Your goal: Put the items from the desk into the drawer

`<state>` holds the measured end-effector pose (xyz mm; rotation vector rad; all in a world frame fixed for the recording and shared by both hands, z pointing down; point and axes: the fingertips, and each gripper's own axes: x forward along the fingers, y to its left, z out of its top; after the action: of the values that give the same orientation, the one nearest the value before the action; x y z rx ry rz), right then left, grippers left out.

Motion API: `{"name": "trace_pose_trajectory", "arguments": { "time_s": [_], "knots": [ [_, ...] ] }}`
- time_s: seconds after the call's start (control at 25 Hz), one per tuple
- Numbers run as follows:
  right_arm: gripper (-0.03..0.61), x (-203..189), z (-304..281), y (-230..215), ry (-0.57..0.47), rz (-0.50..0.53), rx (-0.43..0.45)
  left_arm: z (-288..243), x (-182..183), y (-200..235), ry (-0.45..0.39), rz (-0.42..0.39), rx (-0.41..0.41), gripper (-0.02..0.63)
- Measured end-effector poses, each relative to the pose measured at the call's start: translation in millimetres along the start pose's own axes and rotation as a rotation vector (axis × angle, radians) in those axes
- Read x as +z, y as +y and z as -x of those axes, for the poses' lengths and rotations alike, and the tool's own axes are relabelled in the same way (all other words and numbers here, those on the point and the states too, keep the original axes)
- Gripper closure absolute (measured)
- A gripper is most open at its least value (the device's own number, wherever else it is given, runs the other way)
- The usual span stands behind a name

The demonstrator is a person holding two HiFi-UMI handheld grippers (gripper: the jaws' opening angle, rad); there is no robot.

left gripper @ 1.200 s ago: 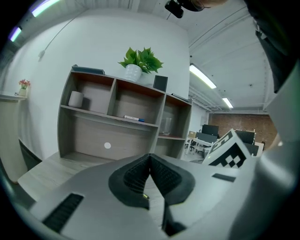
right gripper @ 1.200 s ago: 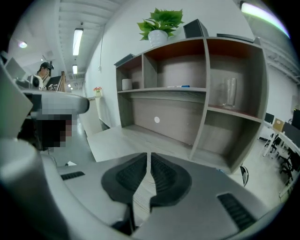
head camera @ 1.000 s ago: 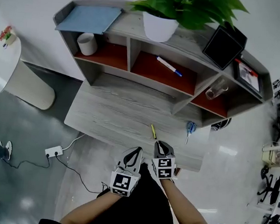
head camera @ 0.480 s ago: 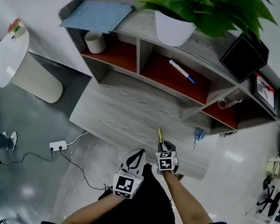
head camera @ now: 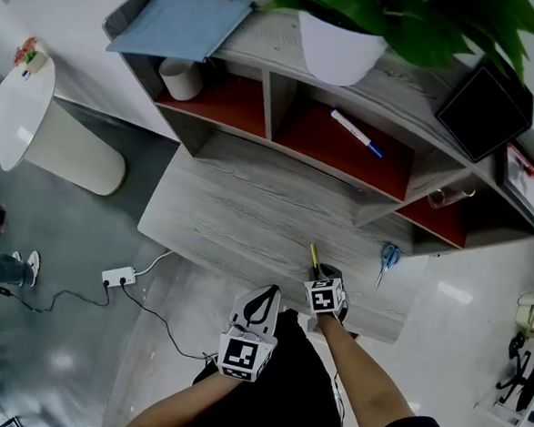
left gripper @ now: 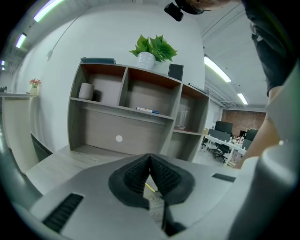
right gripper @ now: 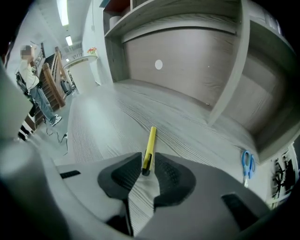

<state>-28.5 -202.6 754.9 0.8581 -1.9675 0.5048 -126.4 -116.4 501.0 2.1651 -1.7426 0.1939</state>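
The right gripper [right gripper: 149, 165] pointed steeply down at the grey wooden desk [head camera: 239, 220], low and right of centre in the head view. Its jaws had just been opening and stood a little apart. The near end of the yellow utility knife [right gripper: 150, 143] lay between their tips, and I could not see the pads pressing on it. The knife lay flat on the desk near the front edge, its far end pointing toward the shelf unit [head camera: 272, 108]. The blue scissors [head camera: 388, 257] lay on the desk to the right of the knife, well apart from it. The left gripper [head camera: 264, 295] hung just left of the right one, off the desk's front edge, with its jaws together and nothing between them. A marker pen [head camera: 355, 134] lay in the middle shelf compartment, and a white cup [head camera: 181, 79] stood in the left one.
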Motion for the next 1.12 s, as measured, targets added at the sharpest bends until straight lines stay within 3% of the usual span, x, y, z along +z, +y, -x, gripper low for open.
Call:
{"name": "trace_pose_trajectory", "arguments": {
  "time_s": [0.36,0.8,1.12],
  "knots": [
    [0.504,-8.5,-10.6,5.2,0.036,-0.006,0.037,7.7,-3.3,7.6,0.015,-0.009,0.012,0.601],
    [0.508,-7.8,-0.3,5.6,-0.044,0.001,0.015,22.3,-4.4,4.5,0.01,-0.016,0.001,0.601],
    [0.508,-8.6,38.1,21.8,-0.071,-0.029,-0.018,43.6,-1.3,-4.4,-0.019,-0.026,-0.049,0.601]
  ]
}}
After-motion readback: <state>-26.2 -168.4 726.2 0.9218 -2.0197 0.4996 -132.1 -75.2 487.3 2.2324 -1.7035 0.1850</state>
